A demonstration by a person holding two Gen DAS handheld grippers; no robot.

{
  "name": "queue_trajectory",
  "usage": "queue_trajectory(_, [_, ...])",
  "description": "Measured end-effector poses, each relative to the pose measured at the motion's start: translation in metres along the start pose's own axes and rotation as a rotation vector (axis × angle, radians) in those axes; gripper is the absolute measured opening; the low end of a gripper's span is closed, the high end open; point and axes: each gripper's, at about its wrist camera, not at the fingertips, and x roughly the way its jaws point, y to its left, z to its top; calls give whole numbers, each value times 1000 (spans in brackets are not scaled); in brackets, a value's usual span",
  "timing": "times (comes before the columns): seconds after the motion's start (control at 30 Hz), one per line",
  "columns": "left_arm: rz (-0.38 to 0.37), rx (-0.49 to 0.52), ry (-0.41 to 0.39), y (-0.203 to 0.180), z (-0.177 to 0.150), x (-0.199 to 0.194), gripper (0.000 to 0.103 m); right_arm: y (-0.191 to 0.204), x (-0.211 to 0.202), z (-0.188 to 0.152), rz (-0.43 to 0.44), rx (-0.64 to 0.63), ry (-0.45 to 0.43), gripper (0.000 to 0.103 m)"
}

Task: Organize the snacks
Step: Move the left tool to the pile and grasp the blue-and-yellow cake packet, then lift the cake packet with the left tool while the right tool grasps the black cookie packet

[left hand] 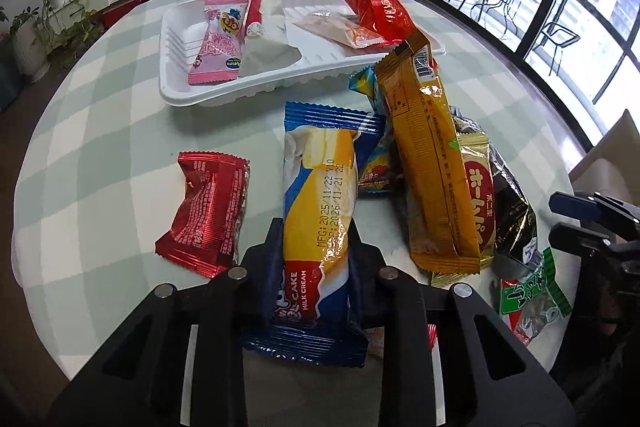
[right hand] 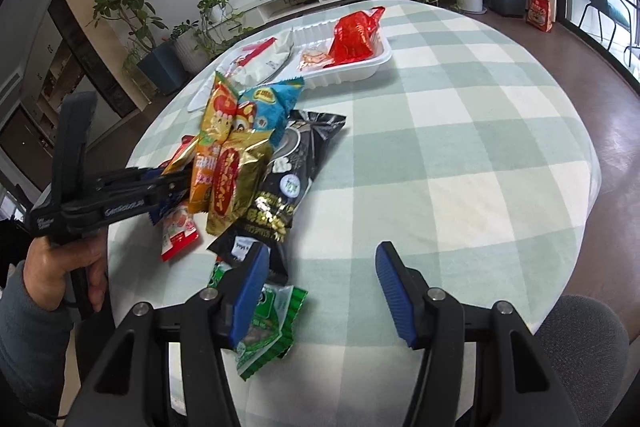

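My left gripper (left hand: 314, 239) is shut on a blue and yellow milk cream cake packet (left hand: 320, 187), which points toward the white tray (left hand: 192, 95). The tray holds a pink snack (left hand: 218, 43), a red packet (left hand: 380, 13) and some pale wrappers. A pile of snacks lies to the right: an orange bar (left hand: 428, 163), a gold packet (left hand: 478, 203), a black bag (right hand: 292, 167) and a green packet (right hand: 268, 327). My right gripper (right hand: 320, 287) is open and empty, its left finger over the green packet. The left gripper (right hand: 176, 183) shows in the right wrist view.
A red wrapped snack (left hand: 206, 213) lies alone left of the cake packet. The round table has a green and white checked cloth (right hand: 460, 147). Plants, a TV cabinet and windows surround it. A grey chair (right hand: 580, 339) is at the near right.
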Motion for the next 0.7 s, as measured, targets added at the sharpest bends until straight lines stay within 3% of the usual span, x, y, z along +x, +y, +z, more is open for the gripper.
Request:
queue_trajectory(0.17, [-16, -36, -25, 7, -10, -14, 25, 4, 6, 13, -8, -2, 7, 59])
queue_trajectory(0.43, [-33, -103, -69, 19, -30, -42, 25, 25, 28, 31, 19, -35, 91, 56])
queue_trajectory(0.7, [-52, -132, -64, 20, -46, -46, 25, 33, 55, 36, -2, -57, 184, 51])
